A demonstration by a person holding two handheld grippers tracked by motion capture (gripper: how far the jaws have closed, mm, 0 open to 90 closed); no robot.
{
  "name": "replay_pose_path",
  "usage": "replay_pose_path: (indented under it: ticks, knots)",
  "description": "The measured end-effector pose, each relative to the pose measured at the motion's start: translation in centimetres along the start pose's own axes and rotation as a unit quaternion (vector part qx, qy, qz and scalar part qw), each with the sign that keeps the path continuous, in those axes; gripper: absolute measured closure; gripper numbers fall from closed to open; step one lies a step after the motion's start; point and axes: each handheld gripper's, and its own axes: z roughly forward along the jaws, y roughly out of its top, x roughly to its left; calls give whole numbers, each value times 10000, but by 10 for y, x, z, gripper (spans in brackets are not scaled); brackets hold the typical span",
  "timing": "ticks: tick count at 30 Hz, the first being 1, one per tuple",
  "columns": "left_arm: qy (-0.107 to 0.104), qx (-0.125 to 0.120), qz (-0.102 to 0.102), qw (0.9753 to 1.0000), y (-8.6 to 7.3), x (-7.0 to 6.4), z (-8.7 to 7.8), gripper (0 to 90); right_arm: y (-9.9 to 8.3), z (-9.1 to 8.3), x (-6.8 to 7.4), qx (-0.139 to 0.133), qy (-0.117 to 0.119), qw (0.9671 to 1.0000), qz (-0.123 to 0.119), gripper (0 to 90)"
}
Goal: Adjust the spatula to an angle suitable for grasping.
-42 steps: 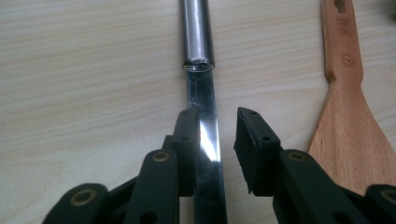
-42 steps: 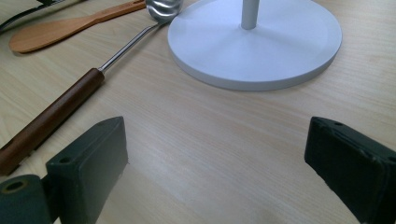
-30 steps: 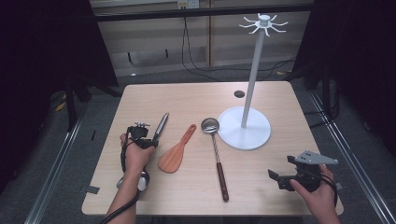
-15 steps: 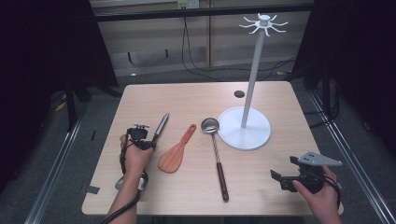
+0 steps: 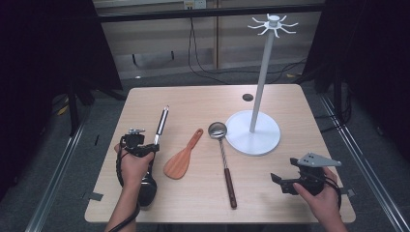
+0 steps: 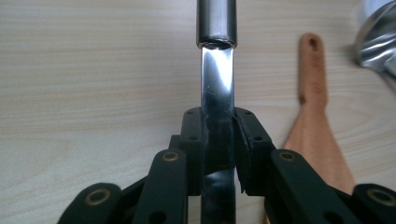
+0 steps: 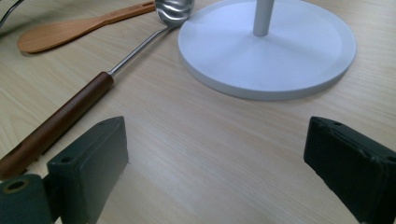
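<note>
A metal utensil (image 5: 162, 123) with a tubular steel handle lies on the left of the wooden table (image 5: 203, 101). My left gripper (image 5: 151, 146) is shut on its flat shaft (image 6: 217, 70), just below the tube. To the right lie a wooden spatula (image 5: 181, 162) and a steel ladle (image 5: 217, 129) with a brown wooden handle (image 7: 56, 123). A white hanging stand (image 5: 253, 133) rises at the right, with hooks (image 5: 272, 24) at the top of its pole. My right gripper (image 5: 279, 183) hovers open near the front right corner, with bare table between its jaws (image 7: 219, 140).
A small dark round spot (image 5: 247, 97) sits on the table behind the stand's base (image 7: 271, 51). A dark rounded shape (image 5: 147, 189) lies under the left hand near the front edge. Cables run across the floor beyond the table.
The right gripper has drifted slightly to the left near the front right corner. The left gripper keeps its hold on the metal utensil and has not moved.
</note>
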Motion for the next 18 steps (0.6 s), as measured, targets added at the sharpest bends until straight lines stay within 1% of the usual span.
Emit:
replay_pose_path:
  ticks: [2,5,6,7,8,10,11,12,13,14,15,16,17,18]
  knots:
    - [-54,-102,33,9999,0,-1,-7,754,3,4,2,-21,41,10000,-40,62]
    - [-212,-355,-26,9991,1,-4,-18,754,6,10,5,-32,112,9999,-96,65]
    - [-212,-355,-26,9991,1,-4,-18,754,8,12,6,-22,143,9998,-121,65]
    - [-320,-453,-38,9985,1,-6,-24,754,10,15,7,-38,181,9997,-141,66]
    - [-351,-513,-71,9980,1,-7,-27,755,11,16,8,-39,199,9997,-129,66]
    - [-378,-526,-47,9979,1,-7,-29,755,13,19,10,-77,231,9996,-142,67]
    - [-424,-559,-46,9975,0,-7,-32,755,14,21,11,-75,268,9995,-149,67]
    - [-439,-613,-114,9971,-1,-9,-34,754,18,25,15,-104,339,9992,-172,67]
    - [-439,-613,-114,9971,-1,-9,-34,755,18,25,15,-104,339,9992,-172,67]
    - [-500,-610,-95,9968,-2,-9,-37,755,19,28,17,-110,388,9990,-201,67]
    - [-505,-647,-106,9966,-2,-10,-37,754,22,32,21,-122,432,9988,-216,67]
    - [-529,-657,-85,9964,-3,-11,-38,754,24,33,23,-98,433,9987,-269,67]
    - [-583,-659,-53,9961,-3,-14,-40,754,28,39,29,-81,461,9980,-416,67]
    - [-583,-659,-53,9961,-3,-14,-40,754,28,39,29,-81,461,9980,-416,67]
